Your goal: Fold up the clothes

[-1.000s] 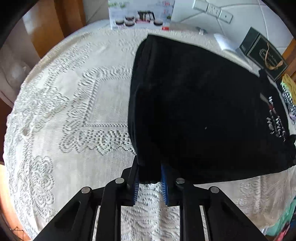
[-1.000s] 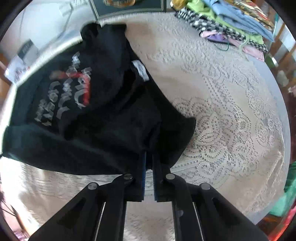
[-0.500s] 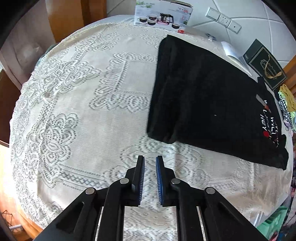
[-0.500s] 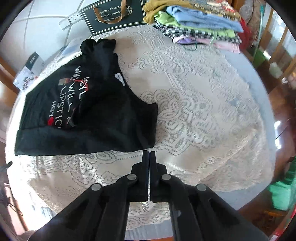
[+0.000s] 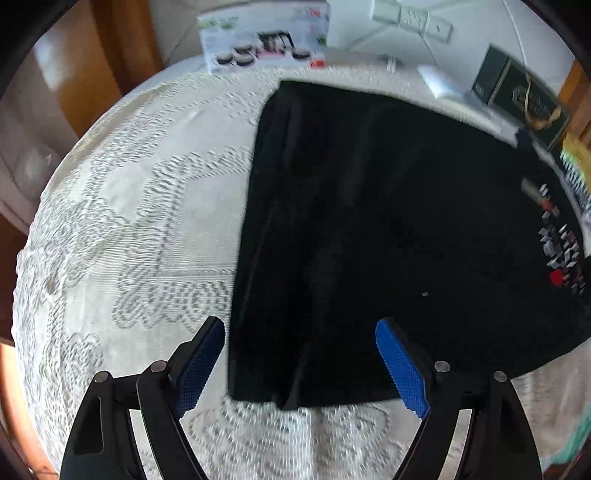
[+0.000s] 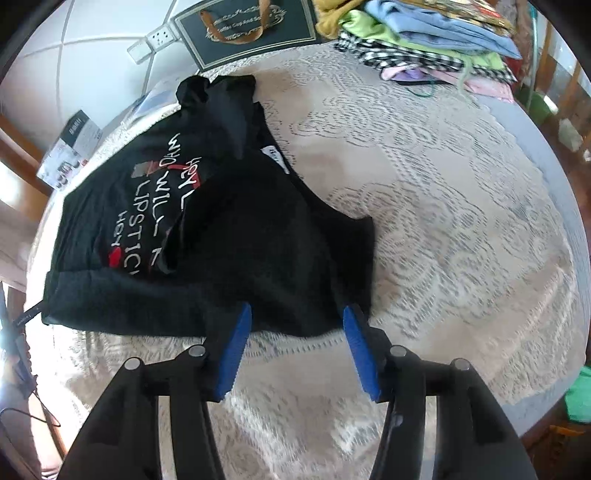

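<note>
1. Now the left gripper (image 5: 300,334) has its blue pads spread wide. Its jaws have just been opening; half a second back they were almost together over bare cloth.
2. Between those pads sits the near corner of the black shirt (image 5: 369,229), but the pads do not press on it. A second ago this gripper was pinching that same edge.
3. In the left view the shirt lies flat on the lace tablecloth (image 5: 122,229) and fills the frame from 12 o'clock round to 4 o'clock. It looks closer than half a second ago.
4. The right gripper (image 6: 297,317) has its pads partly apart. Its jaws have just been opening too; half a second back they were pressed together.
5. The near edge of the shirt (image 6: 258,229) lies between the right pads, at 12 o'clock from them. The pads do not seem to squeeze it.
6. White and red letters (image 6: 159,210) show on the shirt at 10 o'clock in the right view.
7. A pile of folded clothes (image 6: 424,33) sits at 1 o'clock, well apart from the shirt.
8. A dark gift bag (image 6: 251,29) stands at 12 o'clock, behind the shirt.
</note>
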A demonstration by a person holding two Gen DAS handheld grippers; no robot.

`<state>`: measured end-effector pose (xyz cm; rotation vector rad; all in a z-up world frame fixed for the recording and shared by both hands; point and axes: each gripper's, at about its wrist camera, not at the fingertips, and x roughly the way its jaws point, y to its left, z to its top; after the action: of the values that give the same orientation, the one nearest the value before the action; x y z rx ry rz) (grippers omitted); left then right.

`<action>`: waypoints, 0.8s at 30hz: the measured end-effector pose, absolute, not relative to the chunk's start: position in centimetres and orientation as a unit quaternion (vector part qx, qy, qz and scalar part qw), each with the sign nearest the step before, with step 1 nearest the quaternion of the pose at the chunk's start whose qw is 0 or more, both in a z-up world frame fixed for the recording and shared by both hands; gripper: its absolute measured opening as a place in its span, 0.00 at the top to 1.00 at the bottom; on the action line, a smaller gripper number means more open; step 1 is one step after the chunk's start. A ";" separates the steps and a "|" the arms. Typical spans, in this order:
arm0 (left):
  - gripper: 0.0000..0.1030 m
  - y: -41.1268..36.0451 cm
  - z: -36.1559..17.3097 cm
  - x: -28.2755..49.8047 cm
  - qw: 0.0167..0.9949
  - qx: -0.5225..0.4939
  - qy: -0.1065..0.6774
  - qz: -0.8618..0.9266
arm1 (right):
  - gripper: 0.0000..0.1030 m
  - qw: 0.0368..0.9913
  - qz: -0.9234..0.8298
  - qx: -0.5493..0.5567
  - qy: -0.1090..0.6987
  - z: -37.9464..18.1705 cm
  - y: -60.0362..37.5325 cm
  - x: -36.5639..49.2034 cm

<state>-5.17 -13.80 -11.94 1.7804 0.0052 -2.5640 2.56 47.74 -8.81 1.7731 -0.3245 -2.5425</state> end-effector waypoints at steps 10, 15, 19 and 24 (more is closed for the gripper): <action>0.20 -14.5 -12.6 -4.8 0.018 0.550 0.026 -0.834 | 0.73 -0.024 -0.812 0.582 -0.034 -11.9 45.5 0.7; 0.83 -14.3 -11.6 -3.9 0.014 0.544 0.055 -0.837 | 0.96 -0.032 -0.810 0.585 -0.026 -11.5 45.3 0.8; 0.88 -14.2 -10.7 -2.7 0.010 0.542 0.070 -0.837 | 0.96 -0.032 -0.823 0.567 -0.010 -9.5 44.6 1.7; 0.88 -14.0 -8.6 -0.3 0.000 0.543 0.067 -0.837 | 0.97 -0.027 -0.842 0.539 -0.017 -5.5 44.9 3.9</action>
<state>-0.33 -14.05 -8.58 1.7071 0.2118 -2.6286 3.93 44.86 -5.49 1.7239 -0.0535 -2.6907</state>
